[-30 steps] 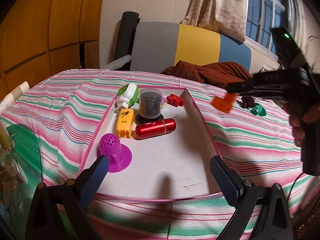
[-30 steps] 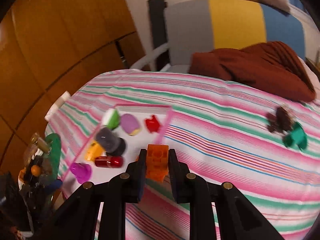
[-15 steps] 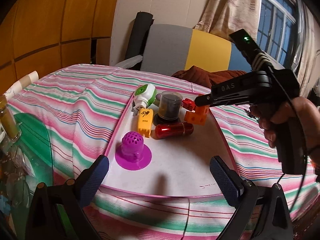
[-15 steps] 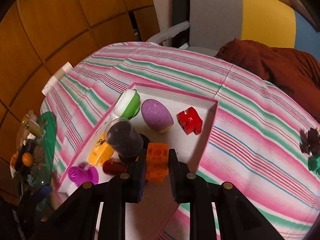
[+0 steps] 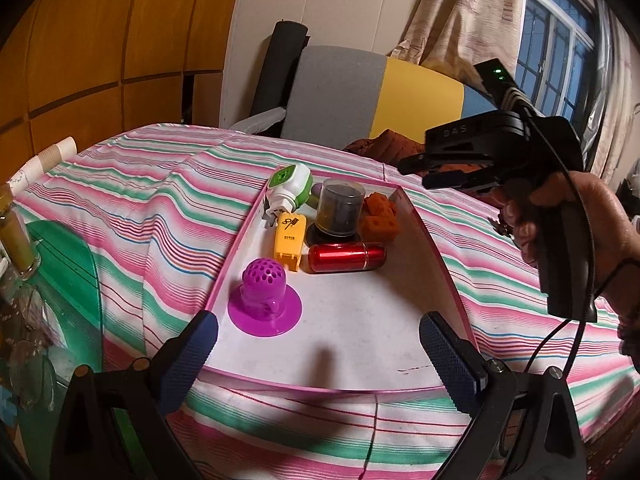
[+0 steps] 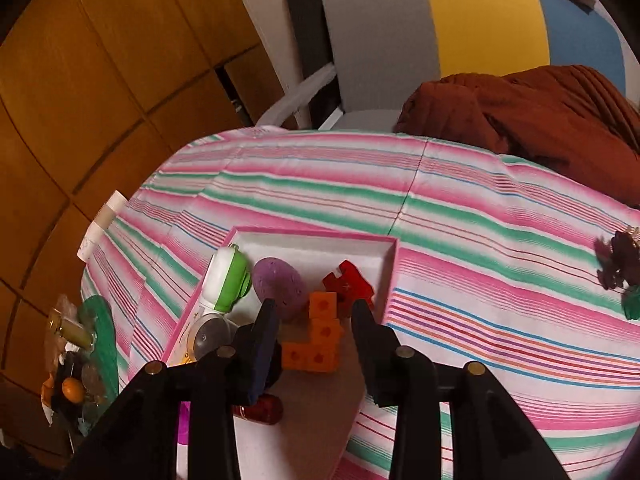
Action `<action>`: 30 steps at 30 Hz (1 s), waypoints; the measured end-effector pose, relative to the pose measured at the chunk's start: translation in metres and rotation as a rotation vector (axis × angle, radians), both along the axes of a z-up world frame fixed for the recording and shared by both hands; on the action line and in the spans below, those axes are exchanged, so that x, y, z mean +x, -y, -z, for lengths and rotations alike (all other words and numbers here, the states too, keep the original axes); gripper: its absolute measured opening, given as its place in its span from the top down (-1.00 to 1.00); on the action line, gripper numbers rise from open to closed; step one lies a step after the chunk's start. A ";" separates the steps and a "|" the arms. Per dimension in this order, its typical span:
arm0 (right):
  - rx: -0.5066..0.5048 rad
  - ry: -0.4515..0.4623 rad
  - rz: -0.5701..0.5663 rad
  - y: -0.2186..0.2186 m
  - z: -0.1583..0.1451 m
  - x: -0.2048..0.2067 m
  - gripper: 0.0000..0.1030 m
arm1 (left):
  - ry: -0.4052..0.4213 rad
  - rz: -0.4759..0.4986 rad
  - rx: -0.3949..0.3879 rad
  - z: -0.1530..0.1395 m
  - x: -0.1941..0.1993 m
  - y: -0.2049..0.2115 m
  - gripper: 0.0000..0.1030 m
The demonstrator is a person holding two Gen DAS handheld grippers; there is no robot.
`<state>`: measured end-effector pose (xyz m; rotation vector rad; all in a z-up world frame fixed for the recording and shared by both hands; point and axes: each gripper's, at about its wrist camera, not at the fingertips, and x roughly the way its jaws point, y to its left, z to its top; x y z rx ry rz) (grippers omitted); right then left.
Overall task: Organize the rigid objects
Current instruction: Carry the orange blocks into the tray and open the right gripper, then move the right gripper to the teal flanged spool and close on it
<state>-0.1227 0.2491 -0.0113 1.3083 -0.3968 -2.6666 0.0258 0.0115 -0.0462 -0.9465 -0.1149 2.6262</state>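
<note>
Striped cloth covers our table, where the pink-rimmed tray (image 5: 430,240) gathers the small items. Our orange block (image 6: 316,340) lies in its far corner beside the red puzzle piece (image 6: 348,284). Our right gripper (image 6: 316,322) hangs spread above it; our left gripper (image 5: 320,340) waits spread, empty, low at the near rim.

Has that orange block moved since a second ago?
Yes. The orange block went from above the striped cloth into the pink-rimmed tray, beside the red piece; the right hand-held gripper released it.
</note>
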 end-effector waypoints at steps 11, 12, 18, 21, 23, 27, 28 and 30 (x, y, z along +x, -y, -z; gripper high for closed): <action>0.082 -0.021 0.009 -0.006 0.006 0.028 0.28 | -0.006 0.025 -0.014 -0.001 0.004 -0.010 -0.97; 0.084 -0.024 0.012 -0.007 0.006 0.031 0.28 | -0.007 0.028 -0.016 -0.001 0.004 -0.011 -0.97; 0.114 -0.008 0.037 -0.022 0.012 0.049 0.28 | -0.007 0.047 -0.011 -0.003 0.008 -0.015 -0.97; 0.144 0.014 0.044 -0.031 0.020 0.059 0.28 | -0.009 0.073 -0.011 -0.003 0.010 -0.019 -0.97; 0.175 0.026 0.050 -0.038 0.025 0.066 0.28 | -0.010 0.085 -0.017 -0.004 0.012 -0.024 -0.97; 0.206 0.056 0.090 -0.062 0.035 0.077 0.28 | -0.011 0.112 -0.028 -0.005 0.016 -0.033 -0.97; 0.204 0.063 0.101 -0.068 0.036 0.078 0.28 | -0.012 0.119 -0.030 -0.006 0.017 -0.036 -0.97; 0.200 0.075 0.128 -0.082 0.040 0.082 0.28 | -0.015 0.132 -0.035 -0.007 0.019 -0.041 -0.97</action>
